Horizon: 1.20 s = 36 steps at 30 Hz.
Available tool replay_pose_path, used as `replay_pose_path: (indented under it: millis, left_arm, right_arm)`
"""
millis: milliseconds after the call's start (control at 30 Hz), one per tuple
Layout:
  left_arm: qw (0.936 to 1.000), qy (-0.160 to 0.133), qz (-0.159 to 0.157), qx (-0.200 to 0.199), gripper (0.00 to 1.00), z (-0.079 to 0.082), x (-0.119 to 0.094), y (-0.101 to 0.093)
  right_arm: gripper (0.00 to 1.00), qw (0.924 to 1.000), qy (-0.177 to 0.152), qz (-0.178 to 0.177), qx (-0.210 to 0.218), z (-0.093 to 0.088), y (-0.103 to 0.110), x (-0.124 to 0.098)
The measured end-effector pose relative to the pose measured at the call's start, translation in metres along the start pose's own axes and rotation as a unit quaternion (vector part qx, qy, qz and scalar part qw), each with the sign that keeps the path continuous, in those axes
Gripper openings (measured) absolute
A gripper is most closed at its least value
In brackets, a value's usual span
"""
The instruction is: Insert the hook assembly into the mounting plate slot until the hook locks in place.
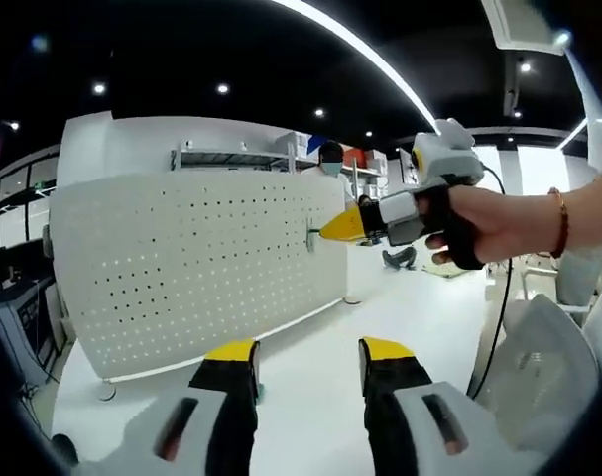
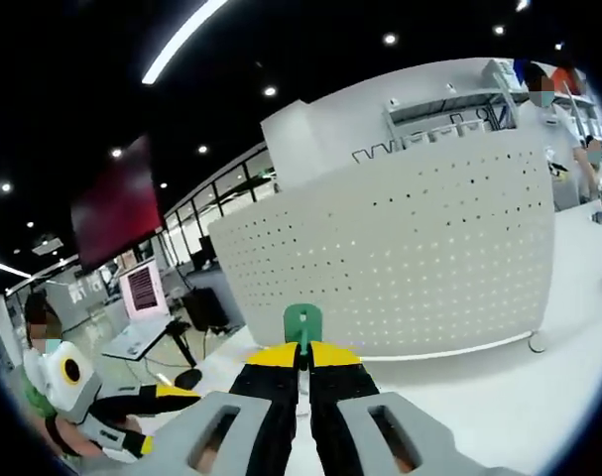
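Yellow-tipped right gripper (image 2: 302,355) fingers clamp the green plastic hook (image 2: 302,324), tip at the white perforated mounting plate (image 1: 191,258); left gripper (image 1: 308,355) gapes empty, farther back.

White chair (image 1: 548,357) beside table (image 1: 310,397); laptop (image 2: 142,302).

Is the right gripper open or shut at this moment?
Shut. In the right gripper view, the right gripper has its fingers pressed together on the green hook, in front of the pegboard.
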<state>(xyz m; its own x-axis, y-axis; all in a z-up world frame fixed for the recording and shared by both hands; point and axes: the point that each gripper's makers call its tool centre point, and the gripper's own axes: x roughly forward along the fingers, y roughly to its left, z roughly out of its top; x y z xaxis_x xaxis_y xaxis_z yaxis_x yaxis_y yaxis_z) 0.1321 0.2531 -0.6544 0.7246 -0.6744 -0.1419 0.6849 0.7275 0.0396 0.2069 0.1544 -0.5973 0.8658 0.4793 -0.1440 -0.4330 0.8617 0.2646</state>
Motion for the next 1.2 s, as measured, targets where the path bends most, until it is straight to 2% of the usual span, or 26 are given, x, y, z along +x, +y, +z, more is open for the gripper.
replay_pose_path:
  millis: [133,367,800,967,1200]
  left_arm:
    - [1.0000,0.000,-0.005,-0.003,0.43,-0.002,-0.001,-0.002]
    - [0.9999,0.002,-0.008,-0.012,0.42,-0.006,0.000,-0.004]
    - [0.9997,-0.008,-0.005,-0.023,0.44,-0.003,-0.002,0.000]
    - [0.9988,-0.031,-0.015,-0.035,0.49,0.004,-0.002,-0.004]
    - [0.9986,-0.029,-0.023,-0.037,0.52,0.002,-0.001,-0.007]
  right_arm:
    - [0.01,0.9999,-0.001,-0.010,-0.010,0.003,-0.004,0.002]
    - [0.01,0.9981,-0.013,-0.028,-0.053,0.013,-0.014,0.007]
    - [0.00,0.9951,-0.035,-0.060,-0.070,0.039,-0.034,0.018]
    - [0.01,0.9932,-0.048,-0.077,-0.072,0.051,-0.042,0.022]
    - [0.01,0.9916,-0.058,-0.089,-0.073,0.062,-0.050,0.028]
